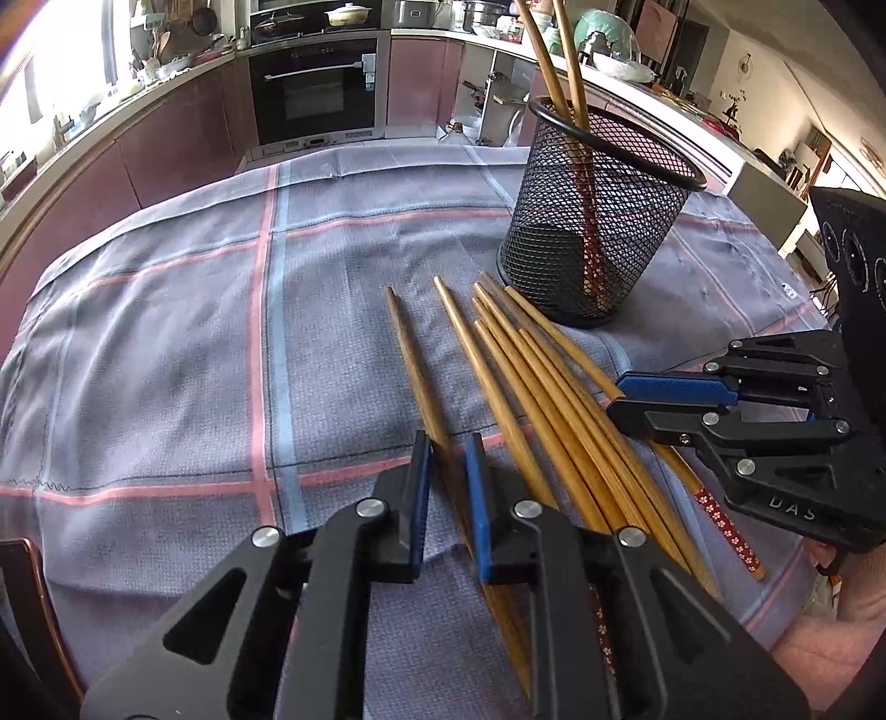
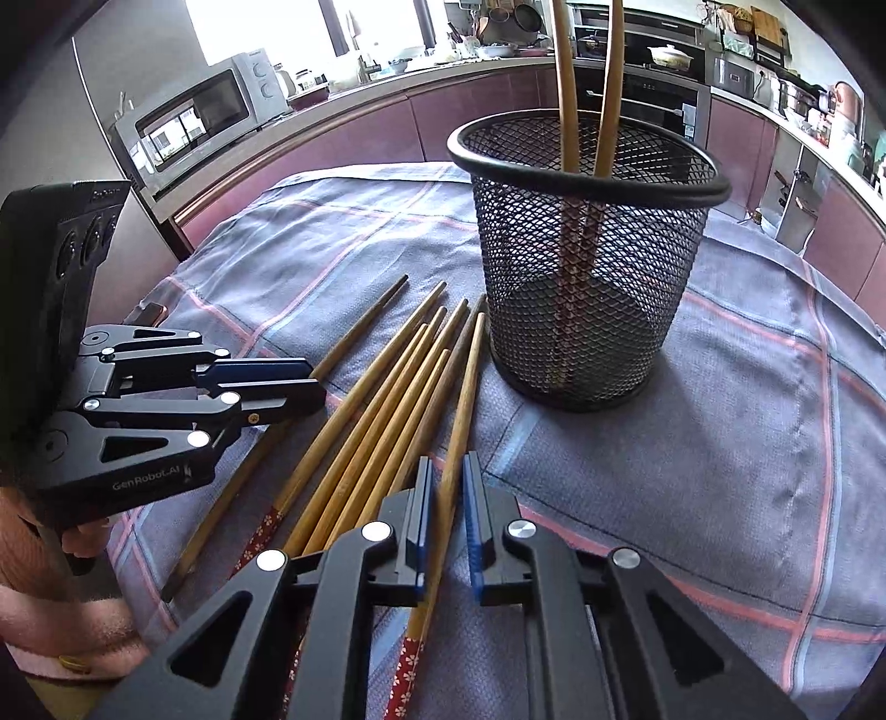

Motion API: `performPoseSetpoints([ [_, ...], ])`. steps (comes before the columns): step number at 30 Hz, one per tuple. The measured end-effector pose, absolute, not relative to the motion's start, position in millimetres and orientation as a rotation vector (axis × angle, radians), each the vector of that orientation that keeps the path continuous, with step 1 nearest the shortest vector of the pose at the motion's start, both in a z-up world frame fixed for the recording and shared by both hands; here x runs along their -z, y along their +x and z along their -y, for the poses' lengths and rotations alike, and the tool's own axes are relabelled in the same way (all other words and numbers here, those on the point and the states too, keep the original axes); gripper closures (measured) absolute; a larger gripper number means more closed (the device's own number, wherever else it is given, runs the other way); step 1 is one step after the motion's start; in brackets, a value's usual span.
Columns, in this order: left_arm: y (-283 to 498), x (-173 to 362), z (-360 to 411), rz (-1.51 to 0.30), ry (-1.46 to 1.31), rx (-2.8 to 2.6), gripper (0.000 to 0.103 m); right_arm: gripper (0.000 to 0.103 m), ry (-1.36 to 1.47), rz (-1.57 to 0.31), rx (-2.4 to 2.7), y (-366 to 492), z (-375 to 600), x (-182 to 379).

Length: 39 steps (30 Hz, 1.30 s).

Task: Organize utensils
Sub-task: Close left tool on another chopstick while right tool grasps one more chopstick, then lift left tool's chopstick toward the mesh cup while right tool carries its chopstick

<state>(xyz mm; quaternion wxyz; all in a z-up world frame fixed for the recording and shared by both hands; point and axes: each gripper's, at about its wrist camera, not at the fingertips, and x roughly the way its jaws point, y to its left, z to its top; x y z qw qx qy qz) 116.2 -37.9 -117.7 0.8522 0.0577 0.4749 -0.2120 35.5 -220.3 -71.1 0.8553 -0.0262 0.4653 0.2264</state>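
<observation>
One chopstick (image 1: 421,382) is clamped in the left tongs (image 1: 447,487), another (image 2: 459,426) in the right tongs (image 2: 447,520) (both on the tabletop beside the mesh holder (image 2: 587,266)); lifted unevenly, neighbours could be dragged.

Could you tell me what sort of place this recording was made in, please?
Most likely a home kitchen. A built-in oven sits among maroon cabinets, a microwave stands on the counter, and pots crowd the shelves behind the cloth-covered table.
</observation>
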Motion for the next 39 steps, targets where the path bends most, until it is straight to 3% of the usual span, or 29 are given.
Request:
performPoseSetpoints([
  [8,114.5,117.2,36.8,-1.0,0.103,0.424,0.095,0.097,-0.016,-0.969,-0.476,34.8,224.8,71.1],
  [33,96.5,116.8,41.0,-1.038,-0.019,0.574,0.095,0.097,0.034,-0.965,-0.573,25.4,220.8,61.6],
  [36,96.7,117.0,40.1,-1.037,0.004,0.565,0.094,0.097,0.03,-0.967,-0.567,25.2,221.3,62.3],
  [39,98.4,118.3,41.1,-1.045,0.023,0.564,0.087,0.097,0.03,-0.972,-0.554,26.4,224.9,63.2],
])
